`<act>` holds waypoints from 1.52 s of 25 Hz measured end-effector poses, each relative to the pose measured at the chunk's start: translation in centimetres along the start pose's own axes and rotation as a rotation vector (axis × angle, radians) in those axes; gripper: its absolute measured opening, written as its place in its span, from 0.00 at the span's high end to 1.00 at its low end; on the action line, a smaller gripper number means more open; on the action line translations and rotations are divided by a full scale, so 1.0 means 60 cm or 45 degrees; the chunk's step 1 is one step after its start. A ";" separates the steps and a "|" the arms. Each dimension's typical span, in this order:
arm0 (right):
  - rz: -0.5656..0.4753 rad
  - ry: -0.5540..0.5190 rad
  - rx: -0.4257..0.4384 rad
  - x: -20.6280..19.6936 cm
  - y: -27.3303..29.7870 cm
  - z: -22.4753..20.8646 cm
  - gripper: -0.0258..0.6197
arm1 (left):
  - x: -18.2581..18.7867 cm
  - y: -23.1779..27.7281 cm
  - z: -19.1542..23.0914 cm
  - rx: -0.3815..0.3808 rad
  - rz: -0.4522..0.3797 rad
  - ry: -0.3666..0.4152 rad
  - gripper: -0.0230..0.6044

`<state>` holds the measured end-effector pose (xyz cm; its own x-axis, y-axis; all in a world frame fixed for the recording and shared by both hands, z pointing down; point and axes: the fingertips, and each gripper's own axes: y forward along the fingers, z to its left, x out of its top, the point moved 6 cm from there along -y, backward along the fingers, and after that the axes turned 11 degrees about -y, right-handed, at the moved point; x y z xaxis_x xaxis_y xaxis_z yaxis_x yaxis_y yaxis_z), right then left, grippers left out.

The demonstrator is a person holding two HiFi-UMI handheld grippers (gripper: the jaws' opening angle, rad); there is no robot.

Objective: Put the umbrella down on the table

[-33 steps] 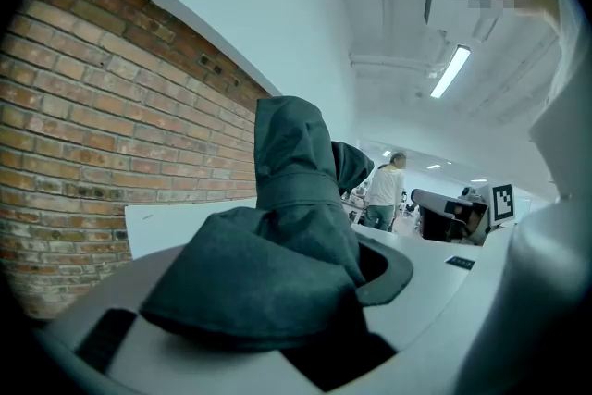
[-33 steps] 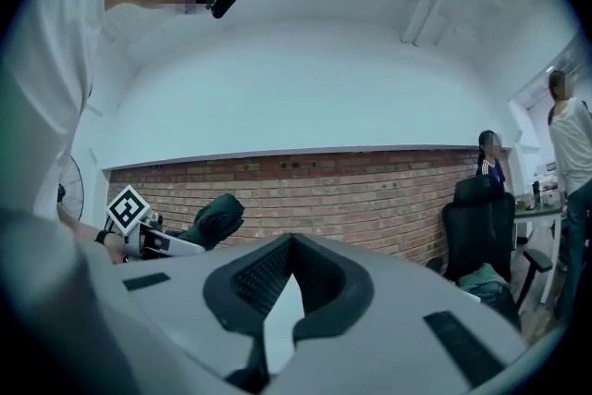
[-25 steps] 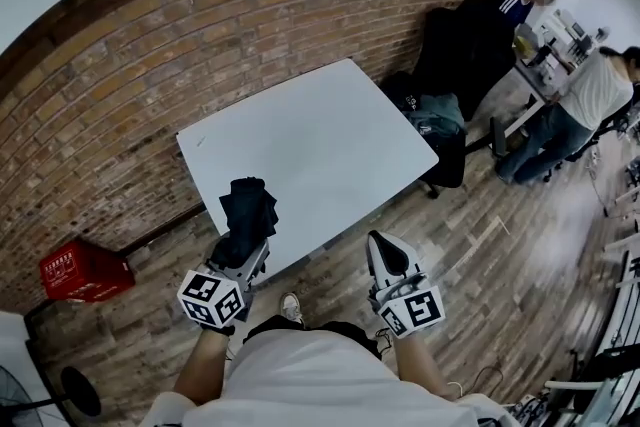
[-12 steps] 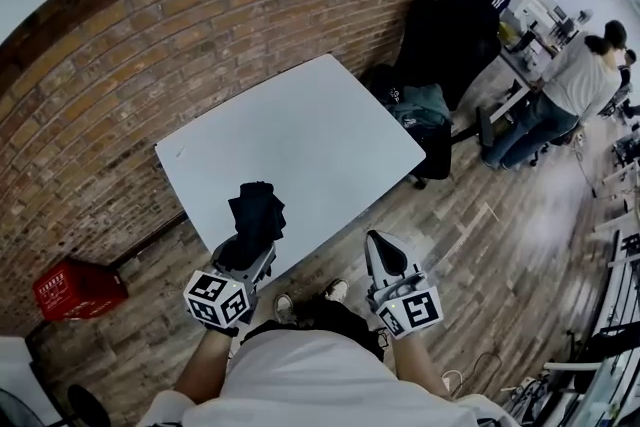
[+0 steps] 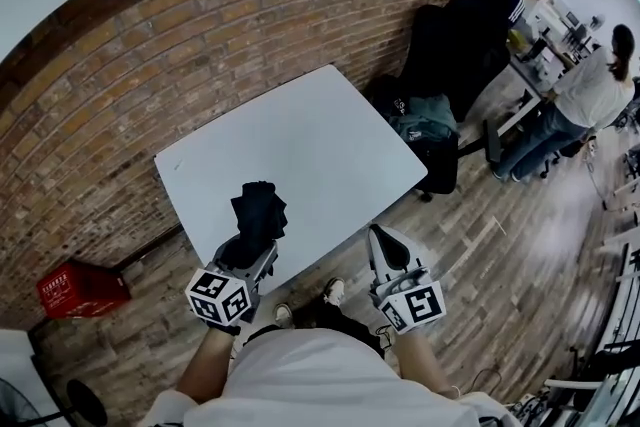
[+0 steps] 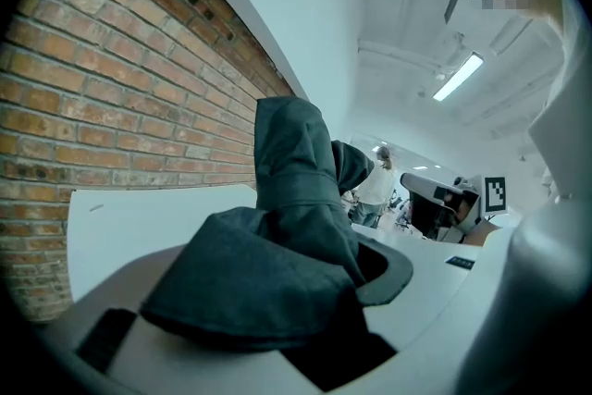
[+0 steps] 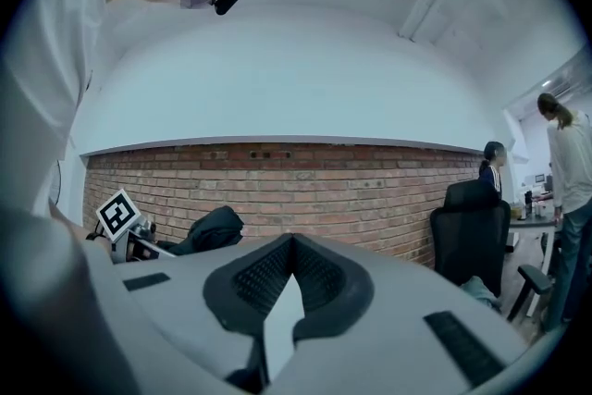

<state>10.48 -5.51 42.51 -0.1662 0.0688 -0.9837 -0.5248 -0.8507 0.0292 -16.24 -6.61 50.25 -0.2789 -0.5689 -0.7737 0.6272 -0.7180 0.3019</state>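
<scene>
A folded dark umbrella (image 5: 258,212) sticks out of my left gripper (image 5: 250,247), whose jaws are shut on it, just over the near edge of the white table (image 5: 300,140). In the left gripper view the umbrella's crumpled fabric (image 6: 277,236) fills the space between the jaws of the left gripper (image 6: 310,296) and hides the pads. My right gripper (image 5: 386,241) hangs off the table's near right edge, above the wooden floor. Its pads meet at the tip of the right gripper (image 7: 291,247) with nothing between them. The tabletop is bare.
A brick wall (image 5: 200,25) runs behind the table. A red crate (image 5: 78,287) sits on the floor at the left. A black office chair (image 5: 440,40) and a grey-green bag (image 5: 425,115) stand past the table's right corner. Two people stand at a desk (image 5: 530,65) far right.
Both grippers have moved a little toward the table, with the umbrella still in the left one. The person's feet have stepped forward. Neither gripper's jaws have changed.
</scene>
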 end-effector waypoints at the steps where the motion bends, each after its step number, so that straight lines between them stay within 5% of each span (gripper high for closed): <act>1: -0.004 0.001 0.004 0.000 0.003 -0.008 0.93 | 0.003 0.006 0.001 0.012 -0.002 -0.001 0.60; 16: 0.040 0.062 0.049 -0.047 0.004 -0.086 0.93 | 0.028 0.119 0.055 0.179 0.068 0.059 0.60; 38: 0.075 0.052 0.102 -0.067 0.004 -0.148 0.93 | -0.078 0.287 0.179 0.454 0.355 0.025 0.60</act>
<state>18.43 -10.59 44.92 -0.1653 -0.0033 -0.9862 -0.5801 -0.8084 0.0999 -11.96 -20.61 65.07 -0.1191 -0.7550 -0.6449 0.3859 -0.6336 0.6705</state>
